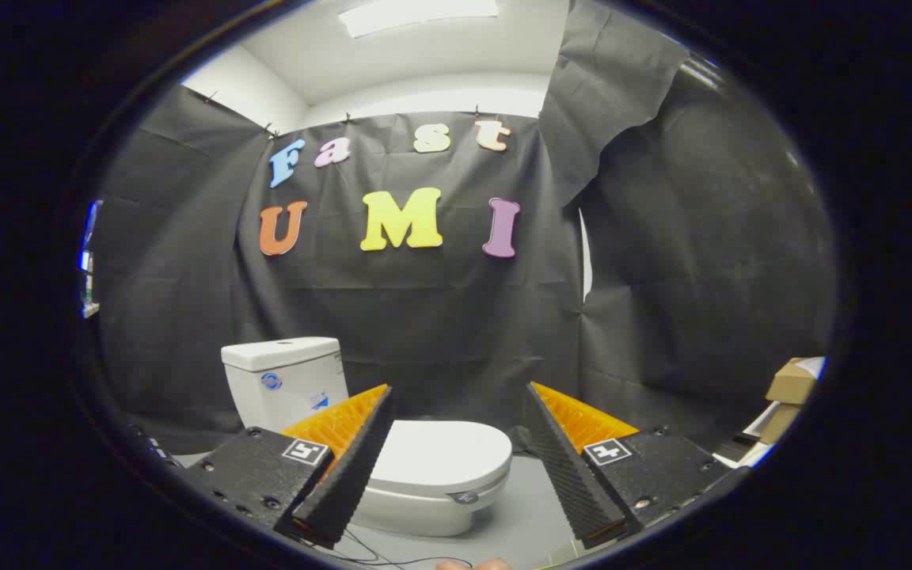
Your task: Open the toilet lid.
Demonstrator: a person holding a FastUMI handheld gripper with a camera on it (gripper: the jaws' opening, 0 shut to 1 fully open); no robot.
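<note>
A white toilet stands on the grey floor, its tank (282,380) against the black cloth wall. Its lid (440,455) lies flat and closed over the bowl (416,511). My gripper (457,396) is open, fingers spread wide with nothing between them. It hovers short of the toilet. The lid shows in the gap between the fingers, nearer the left finger (349,467), which hides the lid's left part. The right finger (575,467) is off to the right of the toilet over the floor.
Cardboard boxes (792,384) and some flat white sheets lie on the floor at the far right by the cloth wall. Thin cables (381,550) run over the grey floor (523,522) in front of the bowl.
</note>
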